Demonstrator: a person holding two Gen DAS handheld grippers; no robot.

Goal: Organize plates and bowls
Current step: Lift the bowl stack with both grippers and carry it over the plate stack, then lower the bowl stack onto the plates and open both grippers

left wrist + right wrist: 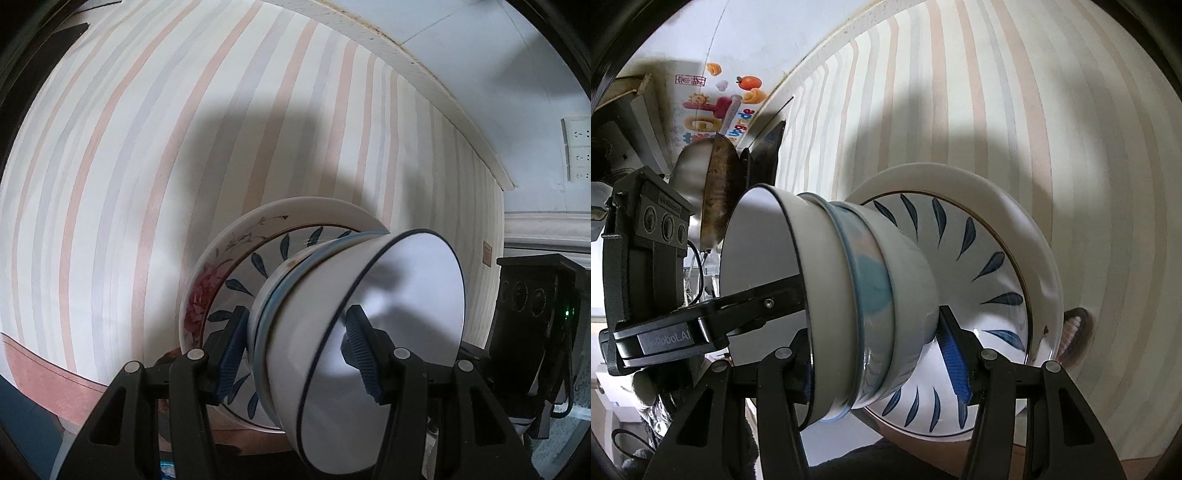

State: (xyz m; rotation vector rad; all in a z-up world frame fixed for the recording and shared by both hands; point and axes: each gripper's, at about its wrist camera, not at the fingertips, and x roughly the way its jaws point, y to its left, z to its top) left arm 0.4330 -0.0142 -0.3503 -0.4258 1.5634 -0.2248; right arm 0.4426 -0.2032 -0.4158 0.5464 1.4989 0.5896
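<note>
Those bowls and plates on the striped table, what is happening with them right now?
A person holds a gripper in each hand, and both clamp one stack of bowls from opposite sides. The left gripper and the right gripper each have one finger inside the top bowl and one under the lowest. The bowls sit on a leaf-patterned plate, which lies on a larger plate above the striped tablecloth.

Three nested bowls (pixel 857 295), the top one white with a dark rim, sit on a blue-leaf plate (pixel 990 273). Beneath lies a larger floral plate (pixel 207 291), its red flower at nine o'clock.
</note>
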